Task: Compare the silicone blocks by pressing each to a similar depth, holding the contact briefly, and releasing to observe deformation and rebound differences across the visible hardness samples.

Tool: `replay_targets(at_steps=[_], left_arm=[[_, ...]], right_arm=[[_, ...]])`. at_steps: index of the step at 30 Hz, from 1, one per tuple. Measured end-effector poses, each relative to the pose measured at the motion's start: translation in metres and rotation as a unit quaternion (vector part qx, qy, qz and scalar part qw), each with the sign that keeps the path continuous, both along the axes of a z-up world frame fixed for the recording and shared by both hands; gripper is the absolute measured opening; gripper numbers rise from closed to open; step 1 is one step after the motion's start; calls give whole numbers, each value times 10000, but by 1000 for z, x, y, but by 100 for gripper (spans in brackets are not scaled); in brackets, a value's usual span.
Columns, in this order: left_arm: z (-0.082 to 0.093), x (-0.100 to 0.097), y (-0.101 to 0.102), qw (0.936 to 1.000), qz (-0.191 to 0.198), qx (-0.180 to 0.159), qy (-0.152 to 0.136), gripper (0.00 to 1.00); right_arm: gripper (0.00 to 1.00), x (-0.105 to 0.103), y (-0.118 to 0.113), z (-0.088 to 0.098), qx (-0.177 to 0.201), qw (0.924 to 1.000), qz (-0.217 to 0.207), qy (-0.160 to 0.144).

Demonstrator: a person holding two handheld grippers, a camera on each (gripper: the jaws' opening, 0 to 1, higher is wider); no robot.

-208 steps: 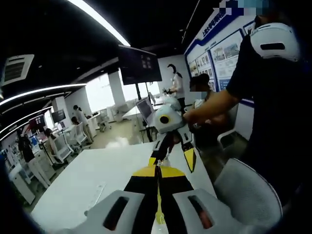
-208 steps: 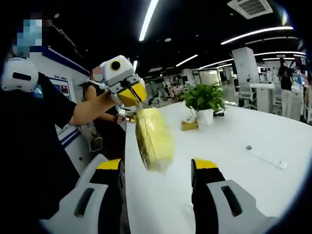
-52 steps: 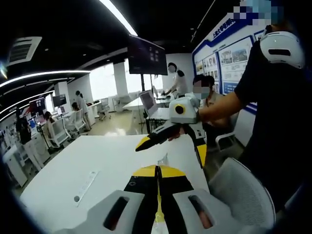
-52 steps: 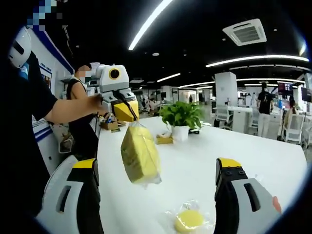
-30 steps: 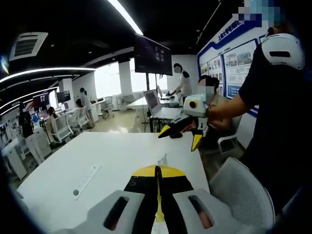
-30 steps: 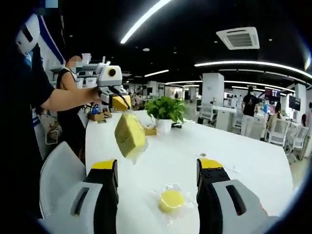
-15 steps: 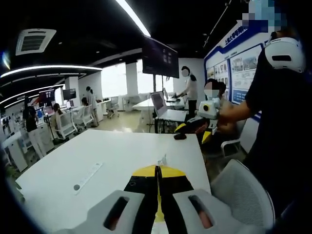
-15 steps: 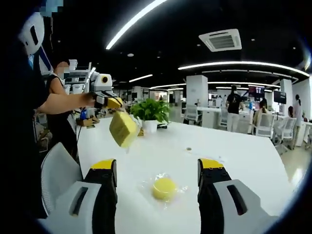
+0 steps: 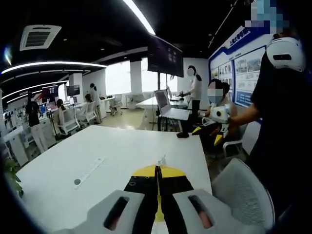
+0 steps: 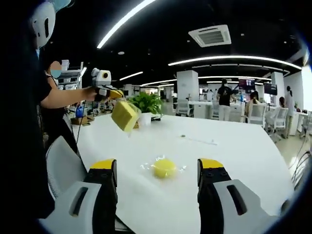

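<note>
A square yellow silicone block [image 10: 125, 116] in a clear bag hangs over the white table [image 10: 229, 161]. My left gripper [image 10: 117, 94], held by a person's hand at the far left, is shut on the bag's top. In the left gripper view its jaws [image 9: 158, 168] are closed, with a sliver of plastic [image 9: 162, 159] sticking out between them; the block itself is hidden below. A round yellow block [image 10: 164, 167] in a clear wrapper lies on the table, ahead of my right gripper [image 10: 157, 165], which stands open and apart from it. The right gripper [image 9: 209, 132] is also seen at the table's far corner.
A potted plant [image 10: 146, 104] stands behind the hanging block. A white chair [image 10: 63, 165] sits at the table's near edge. A power strip [image 9: 90, 169] lies on the table's left part. A laptop [image 9: 163, 100] and several people are farther off.
The two grippers have drawn apart, each smaller in the other's view. The left stays shut on the bagged block; the round block lies where it was.
</note>
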State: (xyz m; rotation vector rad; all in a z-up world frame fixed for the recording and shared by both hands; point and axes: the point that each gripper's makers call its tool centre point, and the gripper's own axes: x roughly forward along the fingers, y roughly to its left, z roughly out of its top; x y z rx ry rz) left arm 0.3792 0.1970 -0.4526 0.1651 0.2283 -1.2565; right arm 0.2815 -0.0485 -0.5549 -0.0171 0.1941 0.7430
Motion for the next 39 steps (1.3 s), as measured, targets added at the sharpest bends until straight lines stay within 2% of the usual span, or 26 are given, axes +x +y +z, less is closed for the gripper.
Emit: replay_targets(at_steps=[3, 6, 9, 14, 18, 21, 25, 32, 34, 39], left_arm=[[-4, 2, 3, 10000, 61, -44, 45, 0], [-10, 2, 6, 9998, 122, -71, 114, 0], [-21, 4, 10, 9992, 262, -182, 249, 0], [-40, 7, 12, 9981, 431, -158, 417, 0], [-54, 9, 11, 9964, 530, -289, 592, 0], [-72, 10, 12, 9942, 645, -306, 800, 0], [-87, 8, 12, 9926, 704, -235, 966, 0], [-103, 10, 12, 9887, 889, -287, 1174, 0], [-109, 8, 11, 9882, 891, -253, 1219, 0], [-119, 8, 14, 9859, 993, -238, 1326, 0]], right_arm=[[61, -6, -5, -6, 39, 9998, -78, 182], [61, -10, -7, -2, 55, 9998, -113, 136], [59, -11, -12, -2, 10, 9996, -206, 187], [59, -13, -13, -6, -73, 9991, -302, 287], [58, -15, -9, -5, 19, 9991, -260, 344], [57, -14, -10, -4, 3, 9992, -254, 297], [57, -13, -13, -3, -14, 9991, -305, 311], [52, -14, -12, -2, 28, 9992, -245, 320], [53, -14, -11, -1, -13, 9994, -245, 258], [52, -14, -11, -3, -28, 9993, -218, 317]])
